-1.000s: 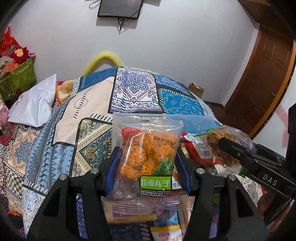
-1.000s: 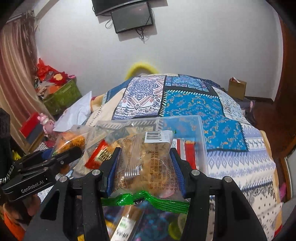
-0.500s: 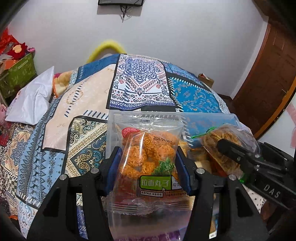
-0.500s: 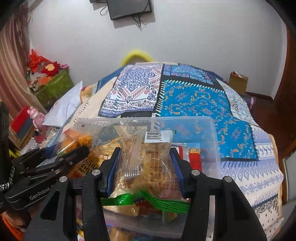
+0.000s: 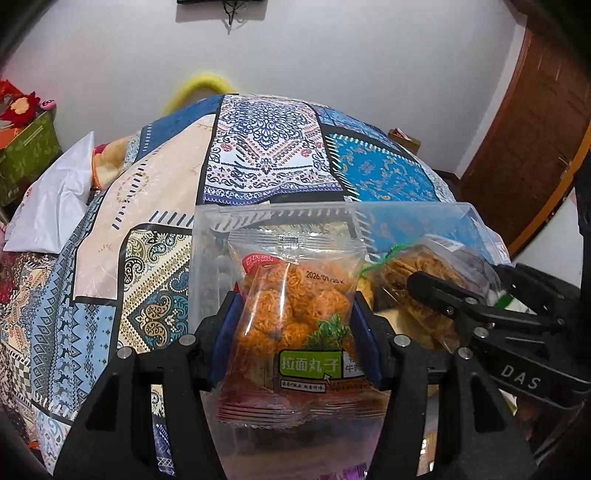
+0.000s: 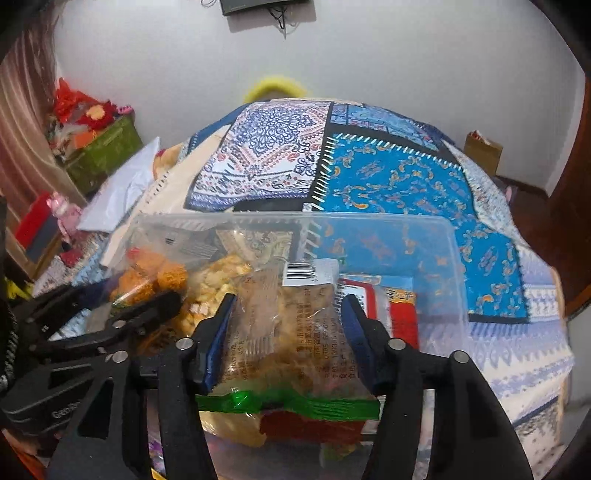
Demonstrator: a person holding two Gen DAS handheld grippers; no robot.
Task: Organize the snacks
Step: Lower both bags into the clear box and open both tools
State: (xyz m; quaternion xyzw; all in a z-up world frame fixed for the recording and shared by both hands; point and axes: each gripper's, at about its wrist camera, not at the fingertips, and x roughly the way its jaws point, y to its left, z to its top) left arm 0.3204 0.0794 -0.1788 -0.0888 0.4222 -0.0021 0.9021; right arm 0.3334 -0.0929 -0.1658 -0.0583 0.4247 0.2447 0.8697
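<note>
Two light, crinkly, crushable snack packets over a clear bin (image 5: 207,236): left gripper (image 5: 295,332) pinches the orange noodle-ball packet (image 5: 295,314) mid-sides; right gripper (image 6: 286,332), jaws opening, brackets the brown packet (image 6: 288,325).

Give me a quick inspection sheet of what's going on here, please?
Surface: patchwork quilt on a bed.
Job's things: clear plastic bin holding snack packs; orange noodle-ball pack; pale snack pack.
Clutter: white bag, green box.
Grippers: left gripper shut on the noodle-ball pack; right gripper opening, pale pack between its jaws.
Cables: wires dangling under a wall screen.
Surroundings: white wall, wooden door.
</note>
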